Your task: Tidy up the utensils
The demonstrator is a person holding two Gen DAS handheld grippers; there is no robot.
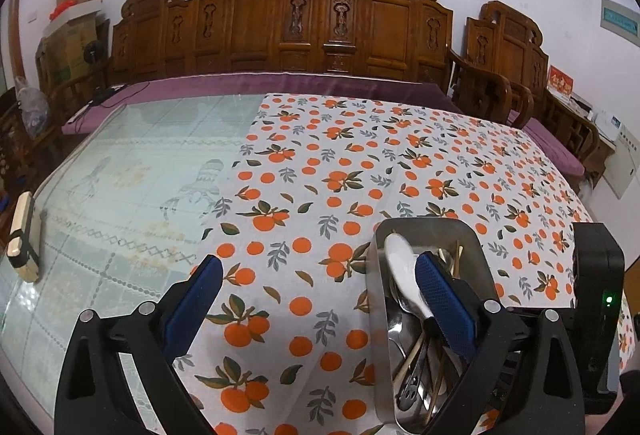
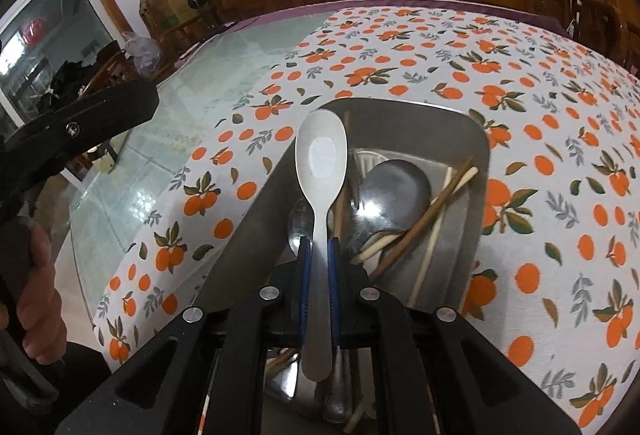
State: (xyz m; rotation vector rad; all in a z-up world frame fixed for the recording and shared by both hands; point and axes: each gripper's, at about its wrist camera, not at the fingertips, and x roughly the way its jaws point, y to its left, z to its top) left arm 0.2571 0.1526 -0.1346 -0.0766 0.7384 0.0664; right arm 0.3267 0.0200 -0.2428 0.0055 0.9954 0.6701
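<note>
A steel tray (image 2: 478, 155) sits on the orange-print cloth (image 2: 520, 83) and holds a metal spoon (image 2: 394, 187), several chopsticks (image 2: 434, 209) and other cutlery. My right gripper (image 2: 319, 249) is shut on the handle of a white spoon (image 2: 320, 163), whose bowl points away over the tray's left side. In the left wrist view, my left gripper (image 1: 320, 271) stands wide open with nothing between its fingers. Its right finger (image 1: 440, 299) hangs over the tray (image 1: 380, 247), beside the white spoon (image 1: 400, 259). Its left finger is over the cloth.
Bare glass tabletop (image 1: 120, 163) lies left of the cloth, with a small wooden block (image 1: 22, 235) near its left edge. A carved wooden bench (image 1: 280, 23) with a purple cushion runs behind the table. A hand (image 2: 40, 295) holds the left gripper's handle at the right wrist view's left edge.
</note>
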